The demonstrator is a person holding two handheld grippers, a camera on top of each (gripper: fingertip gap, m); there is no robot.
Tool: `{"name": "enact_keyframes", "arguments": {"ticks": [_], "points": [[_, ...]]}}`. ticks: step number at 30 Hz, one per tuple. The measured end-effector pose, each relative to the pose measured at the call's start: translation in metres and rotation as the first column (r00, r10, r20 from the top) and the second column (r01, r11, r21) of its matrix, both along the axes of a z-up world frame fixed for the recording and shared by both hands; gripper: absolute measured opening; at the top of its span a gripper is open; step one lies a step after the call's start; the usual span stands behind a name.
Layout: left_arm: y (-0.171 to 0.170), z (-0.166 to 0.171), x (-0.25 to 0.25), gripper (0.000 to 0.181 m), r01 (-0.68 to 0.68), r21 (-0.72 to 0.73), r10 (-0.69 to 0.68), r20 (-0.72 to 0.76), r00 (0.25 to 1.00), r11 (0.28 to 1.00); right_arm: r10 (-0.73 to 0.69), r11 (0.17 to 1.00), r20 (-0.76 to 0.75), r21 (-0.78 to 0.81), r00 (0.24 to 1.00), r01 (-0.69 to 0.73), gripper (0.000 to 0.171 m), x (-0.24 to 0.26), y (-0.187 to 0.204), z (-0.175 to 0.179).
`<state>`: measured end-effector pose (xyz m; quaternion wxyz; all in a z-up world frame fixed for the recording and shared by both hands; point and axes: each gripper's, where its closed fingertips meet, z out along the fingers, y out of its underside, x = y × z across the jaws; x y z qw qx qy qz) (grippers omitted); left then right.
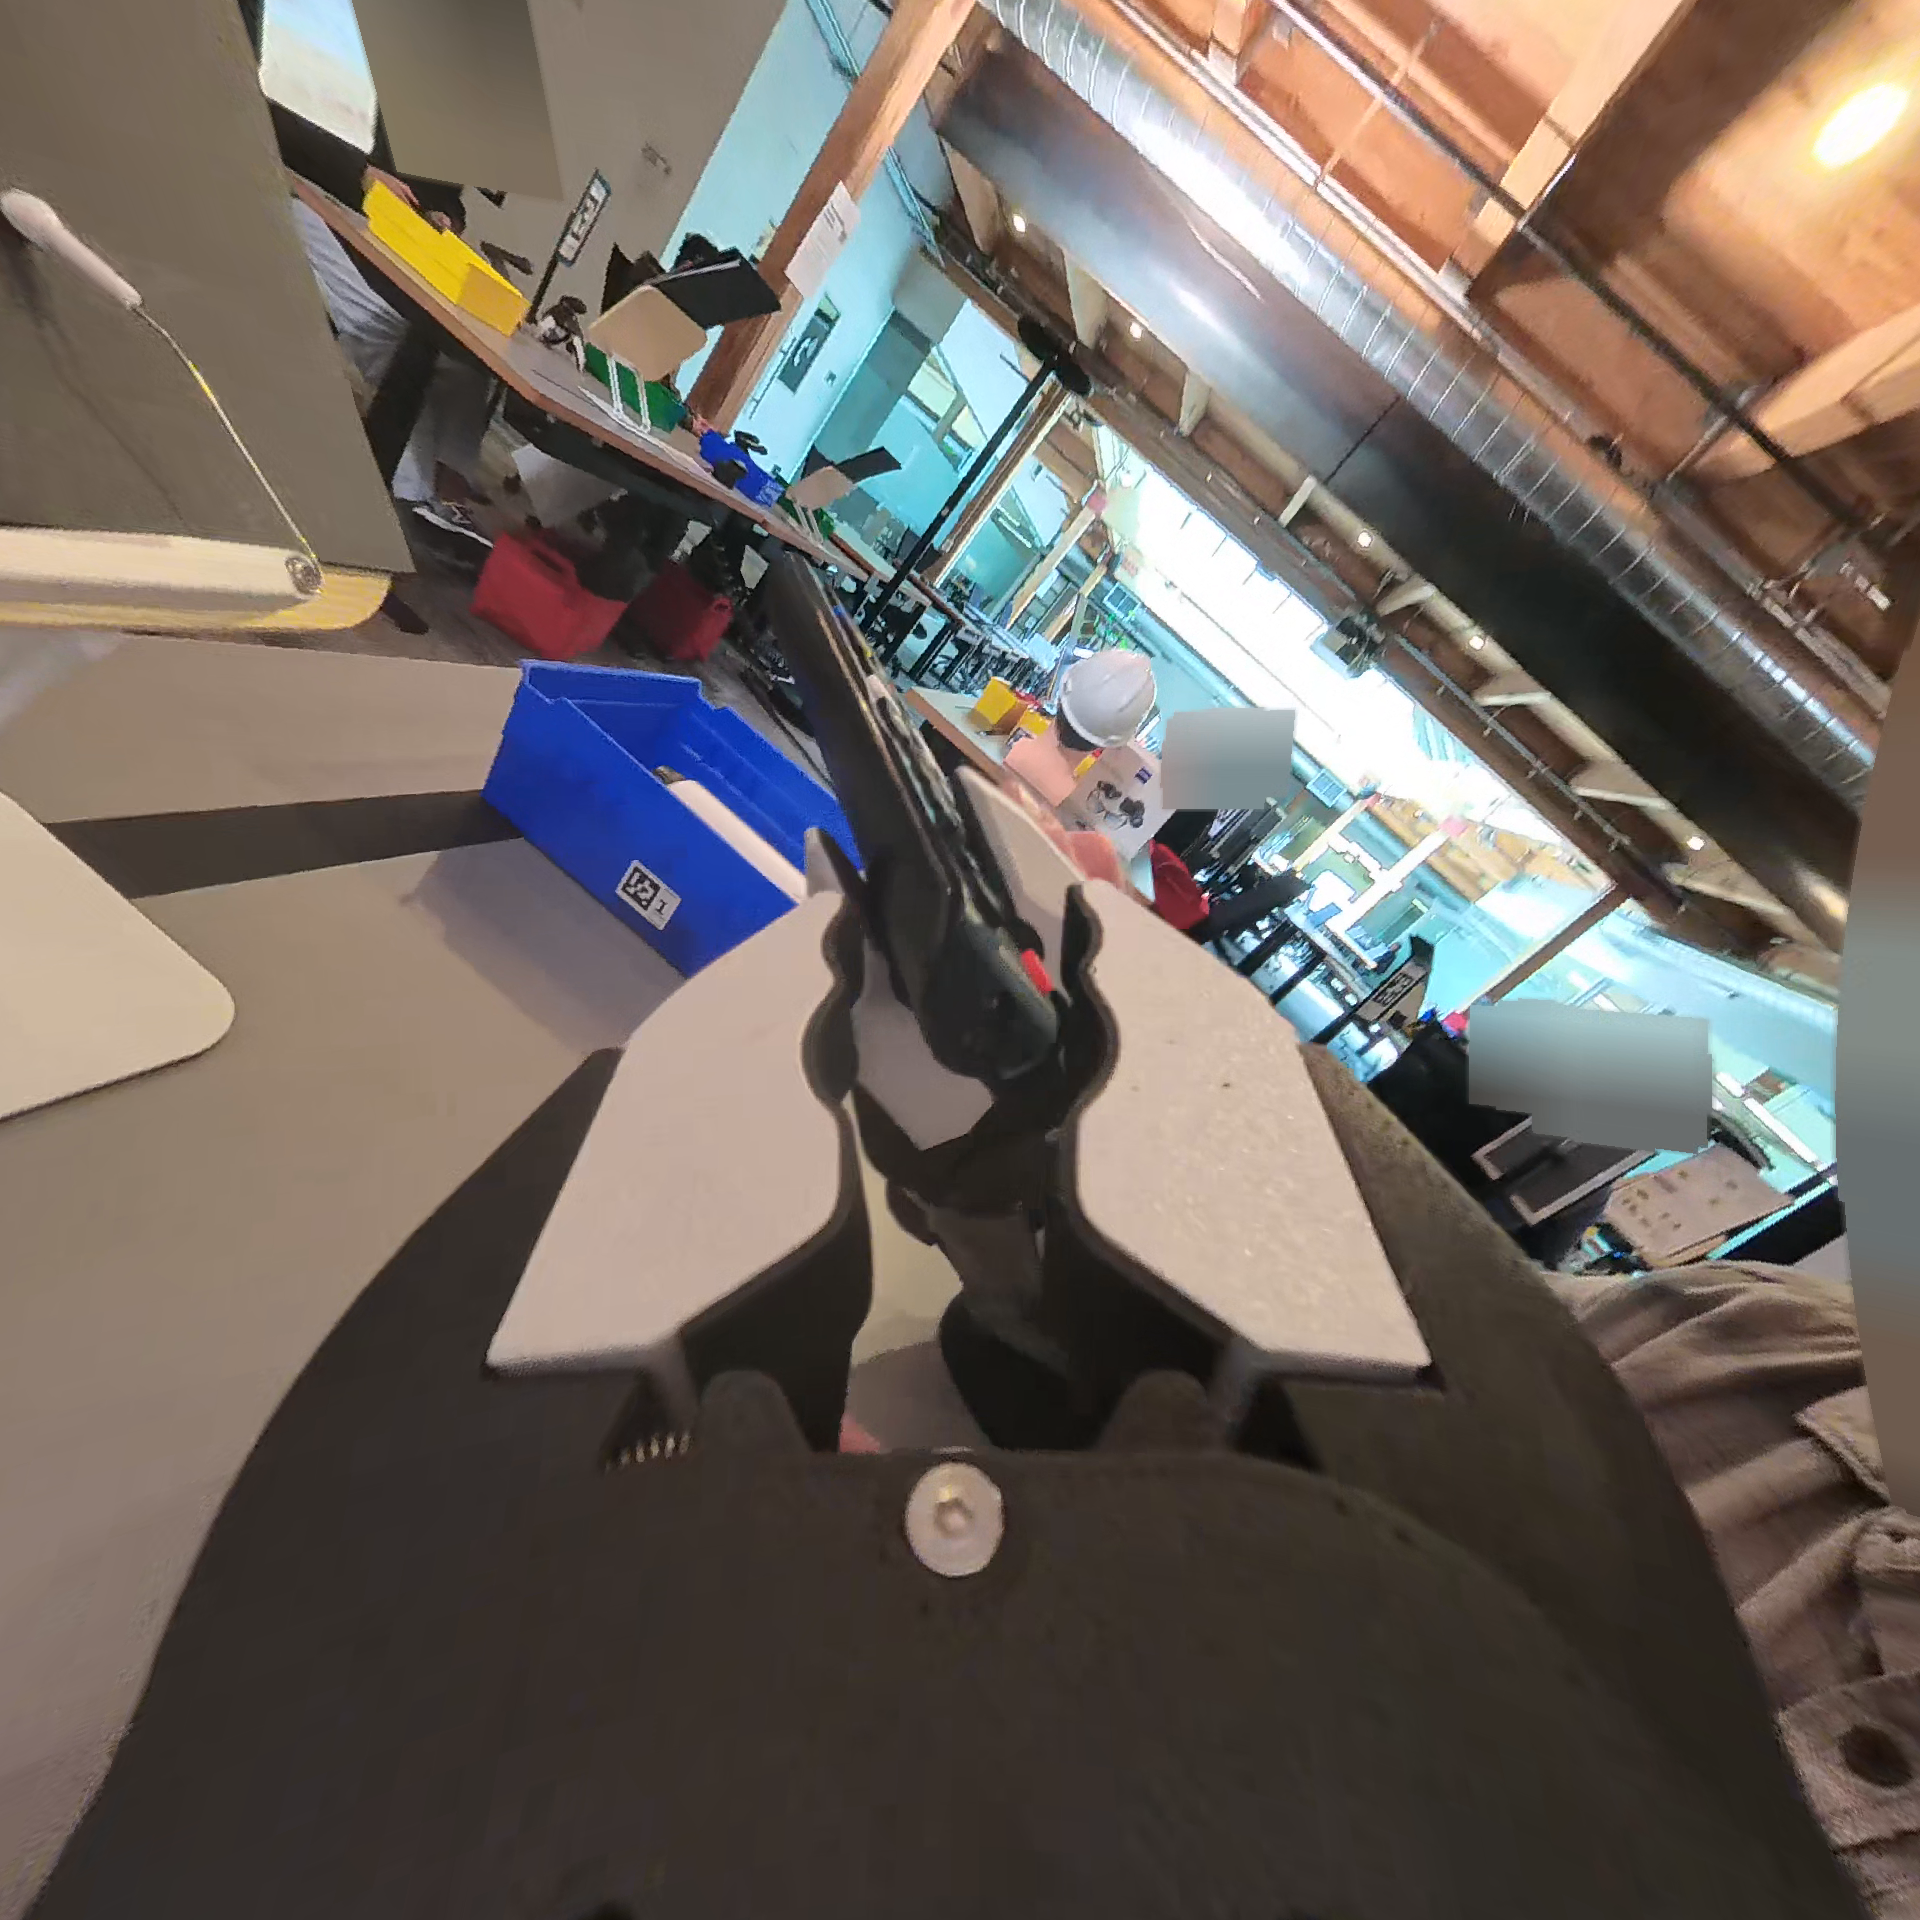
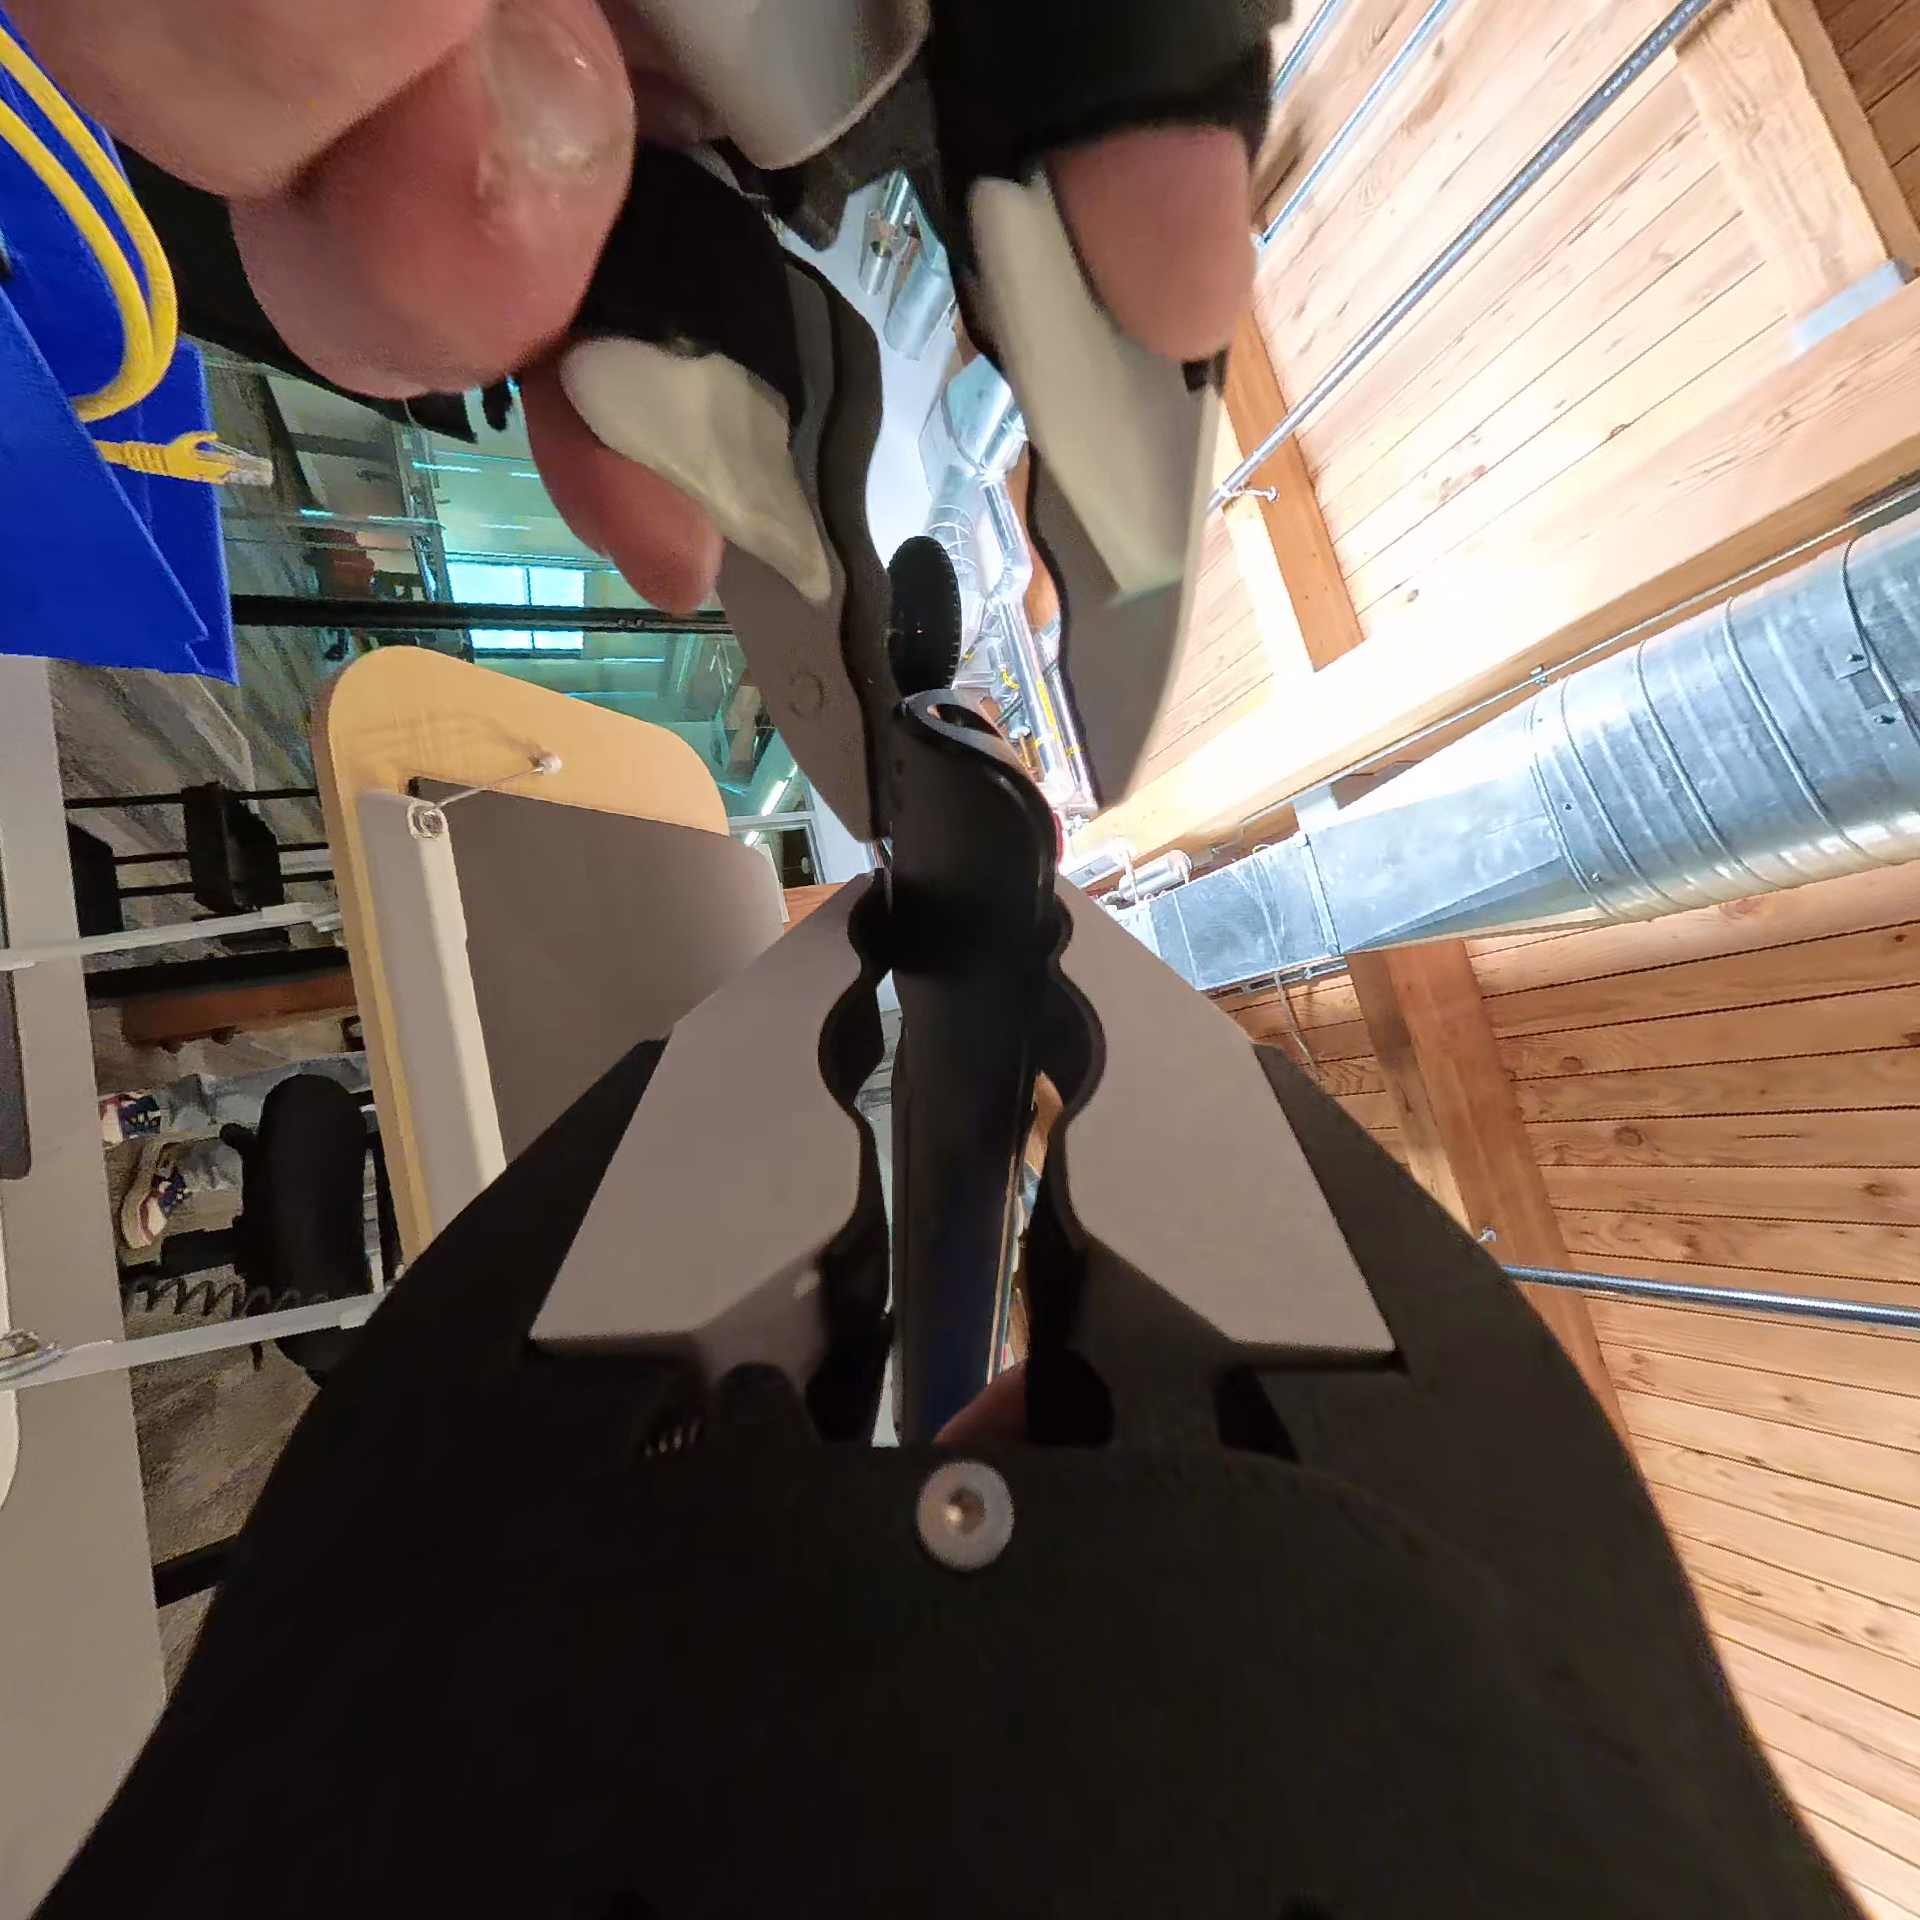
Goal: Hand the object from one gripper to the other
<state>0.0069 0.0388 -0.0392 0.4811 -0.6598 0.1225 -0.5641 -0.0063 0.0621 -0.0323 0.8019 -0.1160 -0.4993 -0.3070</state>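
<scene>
A black remote control (image 1: 935, 831) with a red button is held in the air between both grippers. My left gripper (image 1: 956, 894) stands around its near end with the jaws a little apart, so it looks open. The right gripper's white fingers (image 1: 1013, 842) pinch the remote from either side just inside my left fingers. In the right wrist view my right gripper (image 2: 961, 904) is shut on the remote (image 2: 966, 1039), seen edge-on. The left gripper (image 2: 992, 810) faces it from above: one finger touches the remote's end and the other stands clear of it.
A blue bin (image 1: 644, 810) with a white item inside stands on the grey table (image 1: 312, 1039), next to a white stand base (image 1: 83, 987). A person's hand (image 2: 364, 208) holds the left gripper. A sleeve (image 1: 1714, 1455) is at the right. The tips of both grippers are at nearly the same place.
</scene>
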Motion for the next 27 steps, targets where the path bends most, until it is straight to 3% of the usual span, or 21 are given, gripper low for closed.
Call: {"name": "enact_keyframes", "arguments": {"ticks": [2,5,17,20,24,26,27], "points": [[0.002,-0.003,0.002,0.036,-0.022,-0.022,0.023,0.017,1.000,1.000,-0.018,1.000,0.002,0.007,1.000,0.018,0.022,-0.002,0.002,-0.005],[0.009,-0.007,-0.006,0.019,-0.145,-0.039,0.147,0.037,0.988,0.989,-0.028,0.999,-0.006,0.017,1.000,0.029,0.022,-0.003,0.004,-0.008],[0.011,-0.014,-0.014,0.017,-0.228,-0.013,0.228,0.043,0.973,0.974,-0.022,1.000,0.004,0.000,1.000,0.022,0.023,-0.010,0.002,-0.017],[0.011,-0.010,-0.016,0.017,-0.236,-0.002,0.236,0.057,0.970,0.972,-0.030,1.000,-0.020,-0.008,0.999,0.030,0.035,-0.006,0.004,-0.012],[0.010,-0.003,-0.022,0.016,-0.240,0.020,0.238,0.072,0.969,0.971,-0.055,0.998,-0.026,-0.034,0.998,0.054,0.038,0.003,0.017,-0.012],[0.009,0.002,-0.026,0.016,-0.251,0.034,0.248,0.081,0.965,0.967,-0.064,0.997,-0.037,-0.053,0.997,0.062,0.036,0.007,0.023,-0.013],[0.008,0.004,-0.027,0.016,-0.250,0.040,0.246,0.083,0.966,0.967,-0.061,0.996,-0.039,-0.060,0.997,0.058,0.022,0.009,0.025,-0.013]]}}
